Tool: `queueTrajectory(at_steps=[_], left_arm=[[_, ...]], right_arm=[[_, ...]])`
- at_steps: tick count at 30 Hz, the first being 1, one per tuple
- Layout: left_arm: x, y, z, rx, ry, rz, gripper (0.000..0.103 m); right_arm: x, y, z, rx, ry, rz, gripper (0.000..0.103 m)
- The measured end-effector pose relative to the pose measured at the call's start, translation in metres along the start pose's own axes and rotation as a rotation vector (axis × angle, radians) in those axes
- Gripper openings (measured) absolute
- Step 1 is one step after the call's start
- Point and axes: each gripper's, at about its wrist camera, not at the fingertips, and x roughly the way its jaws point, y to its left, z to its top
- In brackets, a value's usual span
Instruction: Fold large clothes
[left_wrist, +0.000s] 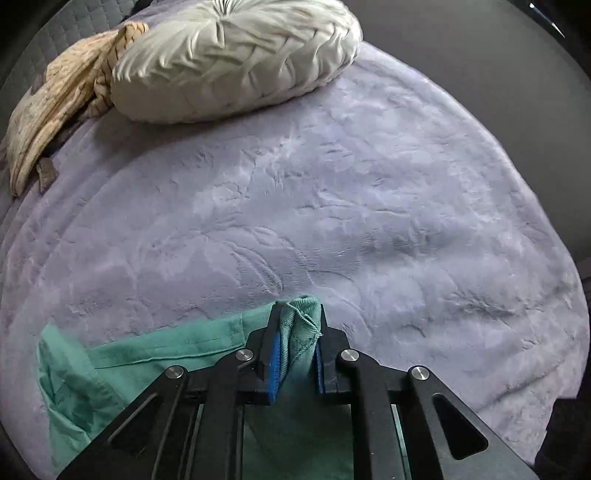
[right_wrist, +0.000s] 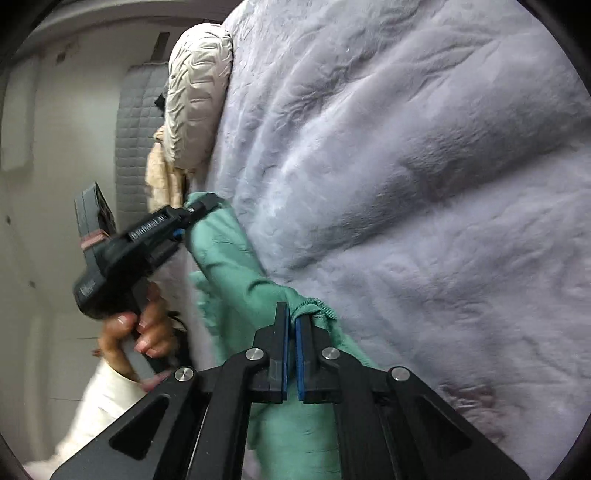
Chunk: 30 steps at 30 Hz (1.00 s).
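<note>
A green garment lies on a pale lilac plush blanket, spread out to the lower left in the left wrist view. My left gripper is shut on a bunched hem corner of it, the cloth pinched between the blue pads. In the right wrist view the same green garment stretches from the left gripper, held by a person's hand, down to my right gripper. The right gripper is shut on another ribbed edge of the garment.
A round pleated cream cushion lies at the far end of the blanket, with a beige patterned cloth beside it. A grey quilted headboard and white wall stand behind. The blanket's right edge drops off into dark floor.
</note>
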Motion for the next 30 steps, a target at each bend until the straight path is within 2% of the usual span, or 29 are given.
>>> queueTrajectory(at_steps=[2, 4, 7, 11, 13, 17, 20, 24, 27, 28, 29, 30], left_arm=[[0.016, -0.002, 0.008, -0.045, 0.008, 0.019, 0.017], [0.015, 0.0, 0.01, -0.096, -0.017, 0.055, 0.017], [-0.007, 0.004, 0.017, -0.115, -0.082, 0.103, 0.017], [-0.035, 0.003, 0.017, -0.041, -0.122, 0.153, 0.017], [-0.043, 0.008, 0.017, -0.037, -0.137, 0.166, 0.017], [-0.054, 0.025, 0.015, -0.096, -0.137, 0.123, 0.017], [-0.06, 0.024, -0.003, -0.091, -0.141, 0.082, 0.017], [-0.033, 0.002, -0.019, -0.048, -0.082, 0.034, 0.017], [0.009, -0.01, -0.032, -0.044, -0.005, 0.08, 0.017], [0.017, -0.011, -0.033, -0.047, -0.003, 0.095, 0.017], [0.024, -0.014, -0.034, -0.054, -0.013, 0.117, 0.017], [0.028, -0.018, -0.033, -0.058, -0.027, 0.138, 0.017]], right_arm=[[0.0, -0.02, -0.003, 0.055, -0.015, -0.017, 0.0], [-0.008, -0.042, -0.006, 0.113, -0.038, -0.063, 0.0], [-0.022, -0.057, -0.008, 0.172, -0.034, -0.002, 0.0], [-0.044, -0.043, -0.008, 0.085, -0.037, 0.001, 0.003], [-0.051, -0.032, -0.007, 0.05, -0.04, 0.009, 0.005], [-0.045, 0.008, -0.006, -0.078, -0.017, 0.039, 0.005], [-0.029, 0.033, -0.012, -0.158, 0.028, 0.068, 0.005], [0.0, 0.044, -0.015, -0.19, 0.075, 0.037, 0.005], [0.014, 0.031, -0.008, -0.169, 0.077, -0.049, 0.005], [0.017, 0.024, -0.006, -0.155, 0.071, -0.091, 0.005], [0.019, 0.016, -0.005, -0.129, 0.066, -0.113, 0.0], [0.018, 0.003, -0.002, -0.074, 0.059, -0.078, 0.0]])
